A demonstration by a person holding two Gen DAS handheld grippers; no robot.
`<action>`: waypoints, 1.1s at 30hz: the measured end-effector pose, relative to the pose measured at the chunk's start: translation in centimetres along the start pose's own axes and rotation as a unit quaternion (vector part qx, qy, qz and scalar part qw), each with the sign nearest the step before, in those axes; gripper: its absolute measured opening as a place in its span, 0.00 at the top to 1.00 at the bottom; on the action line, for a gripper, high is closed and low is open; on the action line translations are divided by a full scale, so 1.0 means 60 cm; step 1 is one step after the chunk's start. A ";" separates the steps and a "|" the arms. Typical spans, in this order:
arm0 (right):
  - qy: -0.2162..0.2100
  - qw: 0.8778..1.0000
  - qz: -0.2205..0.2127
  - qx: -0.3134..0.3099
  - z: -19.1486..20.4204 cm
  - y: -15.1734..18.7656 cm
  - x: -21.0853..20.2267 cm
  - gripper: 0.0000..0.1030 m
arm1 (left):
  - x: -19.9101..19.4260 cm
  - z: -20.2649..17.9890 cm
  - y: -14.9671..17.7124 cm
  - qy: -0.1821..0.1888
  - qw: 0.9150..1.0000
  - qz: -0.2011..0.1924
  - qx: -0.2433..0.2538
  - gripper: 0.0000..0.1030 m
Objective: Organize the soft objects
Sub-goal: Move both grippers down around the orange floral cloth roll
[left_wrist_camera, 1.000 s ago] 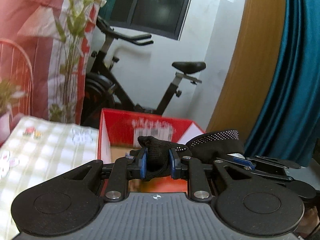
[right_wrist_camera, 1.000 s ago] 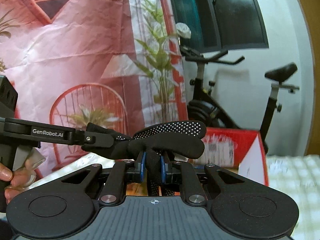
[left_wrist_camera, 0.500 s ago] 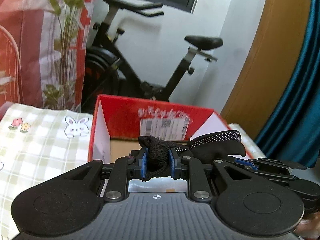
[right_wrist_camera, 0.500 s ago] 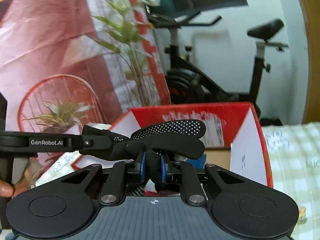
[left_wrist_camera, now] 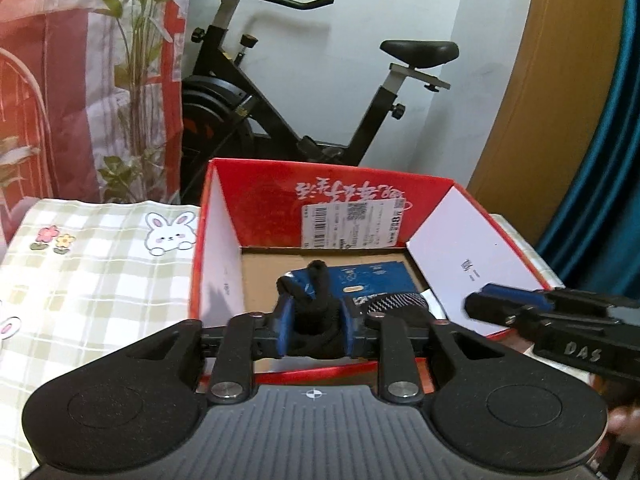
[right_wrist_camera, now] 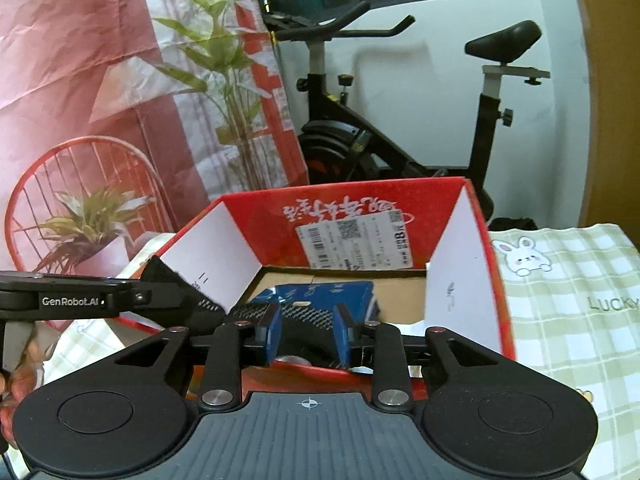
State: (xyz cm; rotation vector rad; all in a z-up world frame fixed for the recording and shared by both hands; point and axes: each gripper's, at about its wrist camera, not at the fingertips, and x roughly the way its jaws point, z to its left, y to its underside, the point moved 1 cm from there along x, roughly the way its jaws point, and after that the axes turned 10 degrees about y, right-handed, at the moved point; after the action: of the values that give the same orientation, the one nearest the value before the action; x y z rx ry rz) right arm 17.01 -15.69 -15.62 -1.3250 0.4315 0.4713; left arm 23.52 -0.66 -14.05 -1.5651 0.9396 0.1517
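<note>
A black glove with white grip dots (left_wrist_camera: pixel 316 316) hangs between my two grippers over an open red cardboard box (left_wrist_camera: pixel 260 200). My left gripper (left_wrist_camera: pixel 314 322) has its blue pads spreading apart, and a bunched end of the glove still sits loosely between them. The jaws of my right gripper (right_wrist_camera: pixel 306 332) are opening too, with the dotted part of the glove (right_wrist_camera: pixel 308 318) sagging in the gap. Each gripper shows in the other's view: the right gripper (left_wrist_camera: pixel 520 308), the left gripper (right_wrist_camera: pixel 140 296). A flat blue packet (left_wrist_camera: pixel 360 276) lies on the floor of the red box (right_wrist_camera: pixel 260 216).
The box stands on a green checked tablecloth with rabbit prints (left_wrist_camera: pixel 100 260) (right_wrist_camera: pixel 560 300). Behind it are an exercise bike (left_wrist_camera: pixel 240 120), a red and white printed backdrop (right_wrist_camera: pixel 80 80) and a teal curtain (left_wrist_camera: pixel 600 160). A person's hand (right_wrist_camera: pixel 20 380) holds the left gripper.
Both grippers came forward and tilted down over the red box. Their pads have spread apart, and the glove has sagged from its arch above the right pads down between them.
</note>
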 end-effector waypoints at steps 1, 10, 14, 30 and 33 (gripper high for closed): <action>0.000 1.000 -0.002 0.001 -0.003 0.001 -0.004 0.74 | -0.004 -0.001 -0.001 -0.001 1.000 -0.002 0.002 0.63; -0.008 0.999 -0.048 -0.023 0.002 0.026 -0.068 0.74 | -0.054 0.000 0.008 -0.001 1.000 -0.015 0.015 0.63; -0.011 0.997 -0.067 -0.025 0.008 0.047 -0.095 0.74 | -0.077 -0.006 0.024 0.007 1.000 -0.024 0.008 0.63; -0.005 1.000 -0.004 -0.013 0.018 0.185 -0.068 0.74 | -0.079 0.018 0.125 0.012 0.998 0.001 -0.064 0.63; -0.008 1.000 0.008 -0.004 0.014 0.200 -0.057 0.75 | -0.068 0.032 0.135 0.016 0.996 0.009 -0.088 0.61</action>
State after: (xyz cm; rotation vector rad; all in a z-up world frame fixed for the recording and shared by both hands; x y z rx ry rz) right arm 7.51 -13.03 -23.31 -1.3250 0.4272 0.4962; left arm 16.49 3.56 -18.40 -1.7265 0.9877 0.2277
